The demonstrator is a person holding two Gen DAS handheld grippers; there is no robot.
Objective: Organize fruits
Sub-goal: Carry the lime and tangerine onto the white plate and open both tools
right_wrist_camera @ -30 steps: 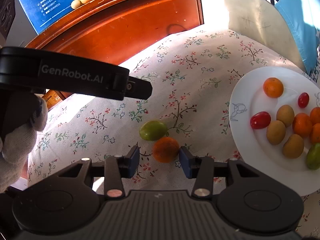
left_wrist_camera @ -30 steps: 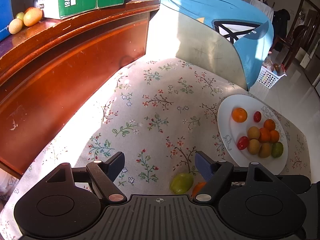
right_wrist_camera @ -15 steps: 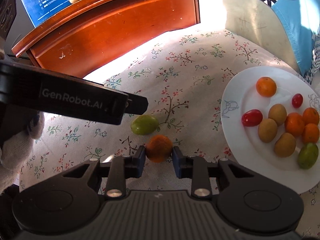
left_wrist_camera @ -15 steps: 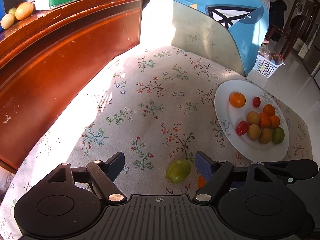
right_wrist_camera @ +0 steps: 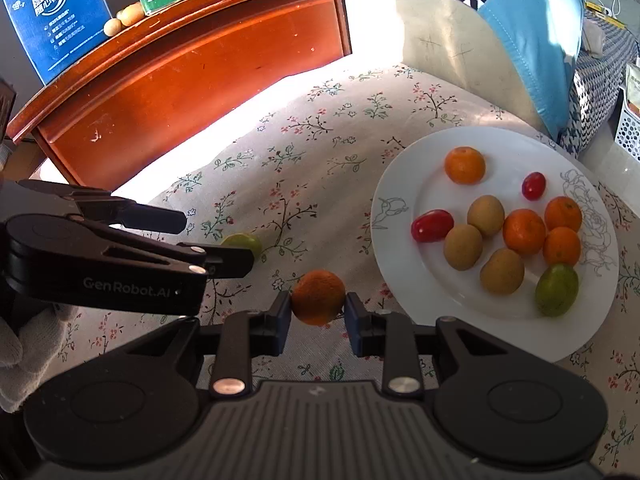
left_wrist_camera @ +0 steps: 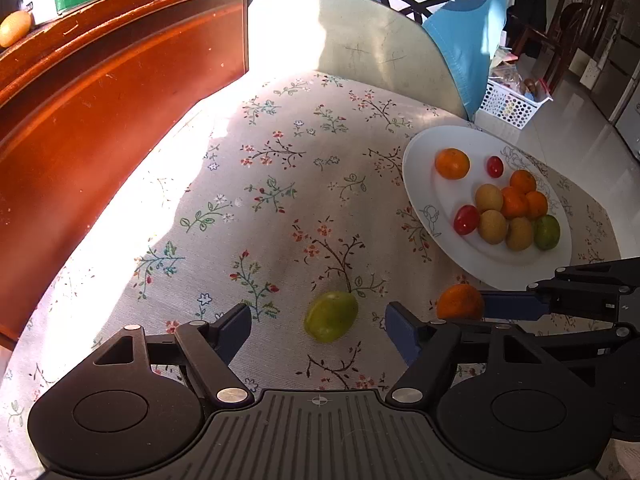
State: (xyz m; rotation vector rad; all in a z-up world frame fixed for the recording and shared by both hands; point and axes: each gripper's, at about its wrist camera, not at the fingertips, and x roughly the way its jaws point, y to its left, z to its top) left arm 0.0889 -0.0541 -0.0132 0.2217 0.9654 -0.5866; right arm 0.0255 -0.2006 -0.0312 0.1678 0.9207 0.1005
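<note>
My right gripper (right_wrist_camera: 318, 308) is shut on a small orange (right_wrist_camera: 318, 297), held just above the floral cloth; the orange also shows in the left wrist view (left_wrist_camera: 459, 301). A white plate (right_wrist_camera: 400, 280) to its right holds several oranges, brown fruits, two red tomatoes and a green fruit; it also shows in the left wrist view (left_wrist_camera: 416, 168). My left gripper (left_wrist_camera: 318, 326) is open, its fingers on either side of a green fruit (left_wrist_camera: 331, 316) lying on the cloth, partly hidden in the right wrist view (right_wrist_camera: 244, 242).
A red-brown wooden cabinet (left_wrist_camera: 100, 112) borders the cloth on the left, with boxes (right_wrist_camera: 52, 16) and small fruits (right_wrist_camera: 124, 18) on top. A blue-covered object (left_wrist_camera: 452, 16) stands behind. A white basket (left_wrist_camera: 508, 104) sits on the floor at the far right.
My right gripper closed on the orange and lifted it slightly toward the plate. My left gripper moved forward so that the green fruit lies between its open fingers.
</note>
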